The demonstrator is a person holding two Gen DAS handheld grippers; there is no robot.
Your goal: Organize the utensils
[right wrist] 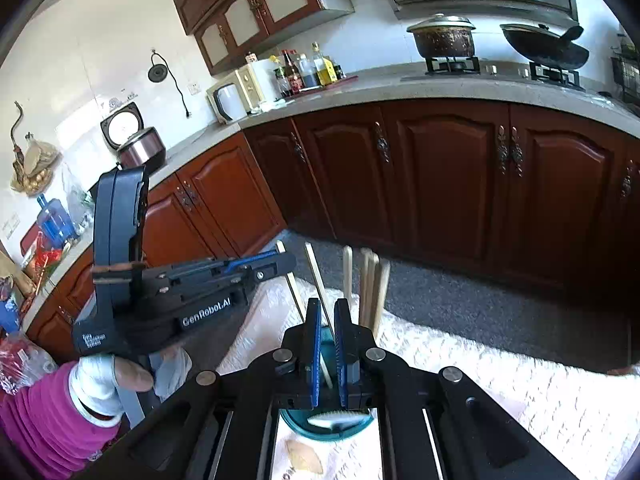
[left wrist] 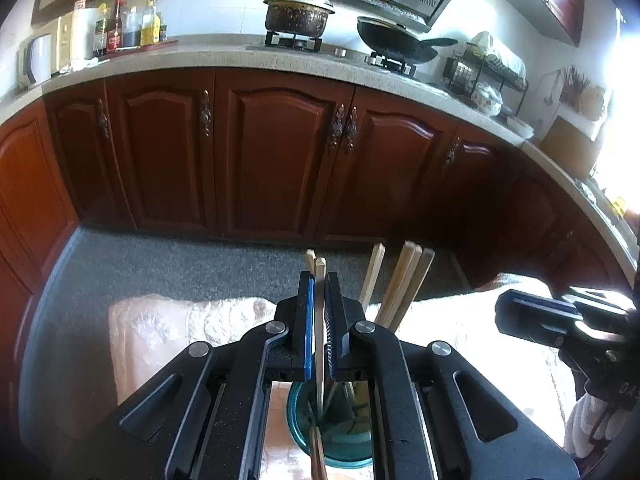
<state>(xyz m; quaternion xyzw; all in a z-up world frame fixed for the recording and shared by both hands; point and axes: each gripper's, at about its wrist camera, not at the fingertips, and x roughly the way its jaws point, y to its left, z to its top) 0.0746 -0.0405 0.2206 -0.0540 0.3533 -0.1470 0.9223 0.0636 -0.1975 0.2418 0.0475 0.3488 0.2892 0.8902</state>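
The left gripper [left wrist: 319,322] is closed on a pale chopstick [left wrist: 319,344], its two pads pinching the stick so that the top pokes out just above the fingertips and the lower end runs down into a teal cup [left wrist: 340,440] directly below. A second stick top [left wrist: 310,261] shows just behind the held one. To the right of that gripper, four more chopsticks [left wrist: 400,288] stand tilted in the same cup, leaning right. The cup sits on a tabletop covered by a white lace cloth [left wrist: 168,332]. Further right, in the right wrist view, the right gripper [right wrist: 328,352] hangs over the cup [right wrist: 304,428] with its blue pads slightly apart; a thin chopstick [right wrist: 318,284] passes between them, and whether the pads actually touch it cannot be told. Beside it stand the other sticks [right wrist: 372,292], upright in a cluster. Behind everything runs a row of red-brown cabinets [right wrist: 440,176].
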